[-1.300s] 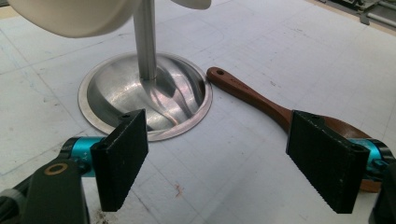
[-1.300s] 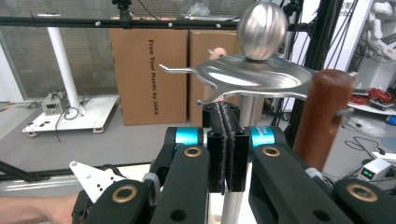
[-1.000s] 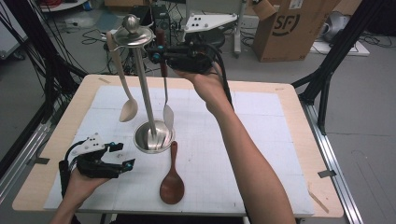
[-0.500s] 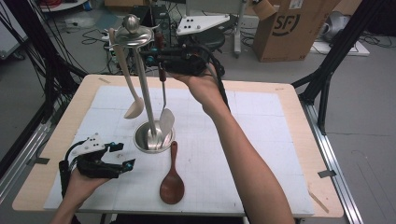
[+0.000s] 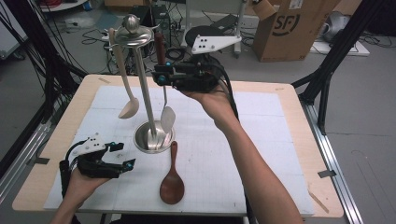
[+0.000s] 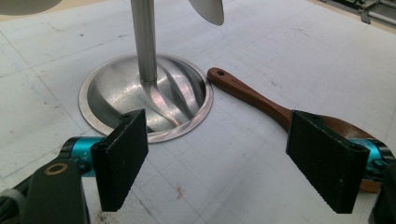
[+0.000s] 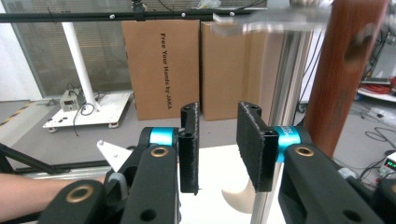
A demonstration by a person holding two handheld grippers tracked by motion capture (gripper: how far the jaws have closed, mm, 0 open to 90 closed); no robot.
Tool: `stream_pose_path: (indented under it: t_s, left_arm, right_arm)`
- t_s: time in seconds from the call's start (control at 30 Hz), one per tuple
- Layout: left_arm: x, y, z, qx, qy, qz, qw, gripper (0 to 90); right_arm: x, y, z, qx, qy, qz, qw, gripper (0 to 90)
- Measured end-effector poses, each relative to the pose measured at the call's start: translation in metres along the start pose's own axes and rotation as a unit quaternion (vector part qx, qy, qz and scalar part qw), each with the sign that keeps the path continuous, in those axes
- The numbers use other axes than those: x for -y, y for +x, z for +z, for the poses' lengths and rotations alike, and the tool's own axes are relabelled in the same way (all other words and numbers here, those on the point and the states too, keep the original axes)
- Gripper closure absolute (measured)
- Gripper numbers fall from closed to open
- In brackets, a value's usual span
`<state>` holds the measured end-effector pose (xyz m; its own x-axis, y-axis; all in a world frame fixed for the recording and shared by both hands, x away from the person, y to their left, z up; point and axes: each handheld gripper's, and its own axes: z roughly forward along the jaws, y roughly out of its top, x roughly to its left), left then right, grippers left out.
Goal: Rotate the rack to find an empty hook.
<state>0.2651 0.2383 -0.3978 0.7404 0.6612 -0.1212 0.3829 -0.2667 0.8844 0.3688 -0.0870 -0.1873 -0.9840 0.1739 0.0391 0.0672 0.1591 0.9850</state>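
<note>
A steel utensil stand (image 5: 152,137) rises from its round base (image 6: 144,100) to a top disc (image 5: 133,35). A cream spoon (image 5: 127,108) hangs at its left. A ladle with a brown handle (image 5: 160,46) and metal head (image 5: 167,119) hangs at its right. My right gripper (image 5: 159,77) is level with that handle. Its jaws have just been opening and stand a little apart with nothing between them (image 7: 217,116), and the brown handle (image 7: 345,70) is off to their right. My left gripper (image 5: 123,155) rests open at the lower left, facing the base (image 6: 219,154).
A dark wooden spoon (image 5: 172,182) lies flat on the white mat in front of the base, and its handle (image 6: 252,95) runs between my left jaws' line of sight. Cardboard boxes (image 5: 292,28) and cables lie on the floor beyond the table's far edge.
The right gripper has sunk a little and its jaws have parted off the brown handle. The ladle now hangs from the stand's top, its head nearer the pole. The left gripper has kept still.
</note>
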Motion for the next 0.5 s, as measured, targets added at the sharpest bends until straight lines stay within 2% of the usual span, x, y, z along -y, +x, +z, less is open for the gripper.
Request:
stream_pose_path:
  t_s: [0.5]
  left_arm:
    - [0.0,-0.001,0.001,-0.002,0.004,0.004,1.0,21.5]
  right_arm:
    - [0.056,0.002,-0.009,0.011,0.03,0.034,0.9989,58.7]
